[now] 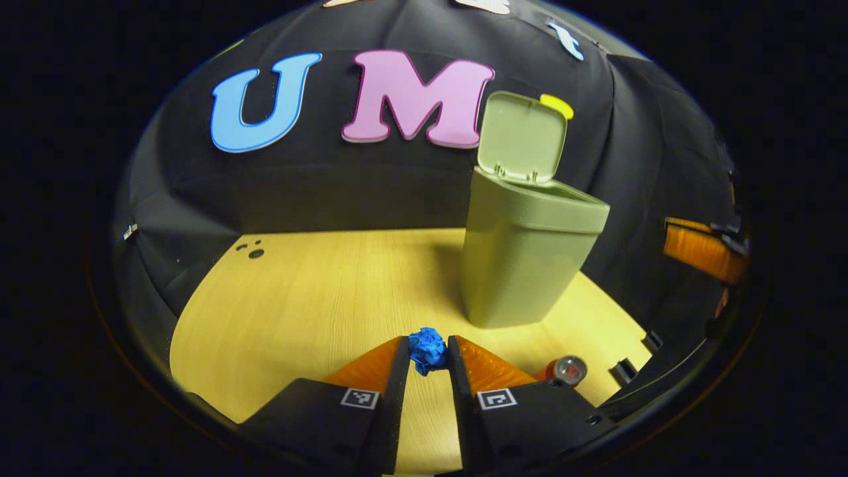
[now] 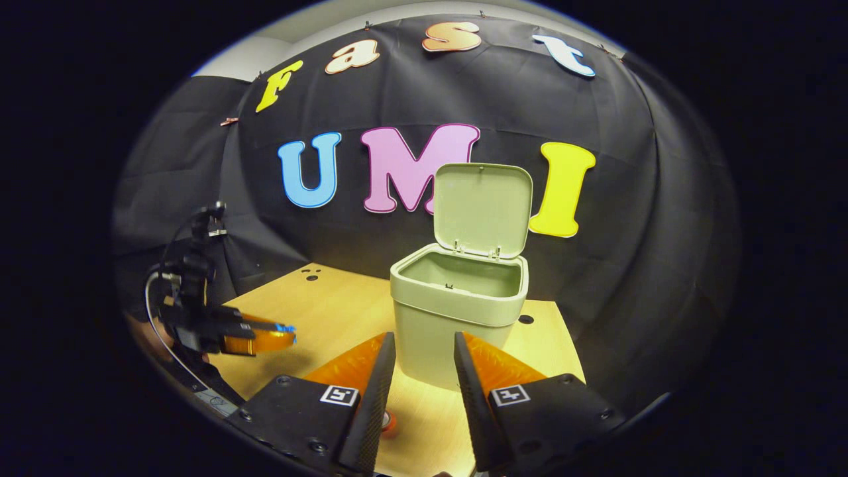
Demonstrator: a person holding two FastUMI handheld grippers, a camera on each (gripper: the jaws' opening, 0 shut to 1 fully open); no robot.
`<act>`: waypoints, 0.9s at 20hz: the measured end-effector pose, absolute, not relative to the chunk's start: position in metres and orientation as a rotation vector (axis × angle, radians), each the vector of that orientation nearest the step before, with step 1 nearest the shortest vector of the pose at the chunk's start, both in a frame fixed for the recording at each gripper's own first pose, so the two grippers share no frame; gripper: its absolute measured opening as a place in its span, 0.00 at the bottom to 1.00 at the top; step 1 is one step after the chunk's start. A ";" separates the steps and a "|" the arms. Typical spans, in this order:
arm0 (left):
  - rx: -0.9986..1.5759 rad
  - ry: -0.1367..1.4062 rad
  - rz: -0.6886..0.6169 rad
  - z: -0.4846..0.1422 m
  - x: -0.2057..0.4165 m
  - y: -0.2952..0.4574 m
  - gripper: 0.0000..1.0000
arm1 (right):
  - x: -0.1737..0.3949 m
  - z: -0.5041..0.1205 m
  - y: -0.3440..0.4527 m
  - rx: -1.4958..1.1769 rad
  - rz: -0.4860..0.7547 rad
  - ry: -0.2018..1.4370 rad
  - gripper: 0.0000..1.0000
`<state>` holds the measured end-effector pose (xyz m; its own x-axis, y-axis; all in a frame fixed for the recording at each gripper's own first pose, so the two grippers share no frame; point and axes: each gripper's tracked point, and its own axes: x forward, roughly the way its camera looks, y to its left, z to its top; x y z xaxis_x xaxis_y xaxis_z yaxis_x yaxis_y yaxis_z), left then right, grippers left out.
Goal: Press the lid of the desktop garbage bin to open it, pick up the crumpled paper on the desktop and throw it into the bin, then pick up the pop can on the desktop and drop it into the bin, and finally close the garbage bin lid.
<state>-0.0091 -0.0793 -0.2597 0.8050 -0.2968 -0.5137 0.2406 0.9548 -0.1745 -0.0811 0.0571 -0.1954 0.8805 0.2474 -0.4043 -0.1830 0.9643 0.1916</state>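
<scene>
The left gripper pinches the blue crumpled paper between both fingers, short of the garbage bin. Lift above the bin's rim before releasing. The right gripper hangs open, empty, before the bin, lid upright.

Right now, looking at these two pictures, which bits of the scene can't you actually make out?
- Pop can, left gripper view: lower part hidden behind the left claw.
- Pop can, right gripper view: just a sliver beside a finger of the right claw.
- Crumpled paper, right gripper view: a small speck at the far claw's tip.
- Bin, left gripper view: inside hidden by its wall; its bottom is out of sight in the right gripper view too.
</scene>
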 end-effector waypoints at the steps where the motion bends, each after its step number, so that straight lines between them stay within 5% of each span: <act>1: -0.111 0.535 -0.291 -0.245 -0.001 -0.079 0.43 | -0.083 -0.196 0.059 0.150 0.229 0.442 0.59; 7: -0.123 0.355 -0.329 -0.169 0.040 -0.088 0.39 | -0.090 -0.201 0.069 0.165 0.257 0.461 0.73; 18: -0.081 0.147 -0.477 -0.092 0.112 -0.161 0.39 | -0.093 -0.202 0.073 0.197 0.264 0.467 0.78</act>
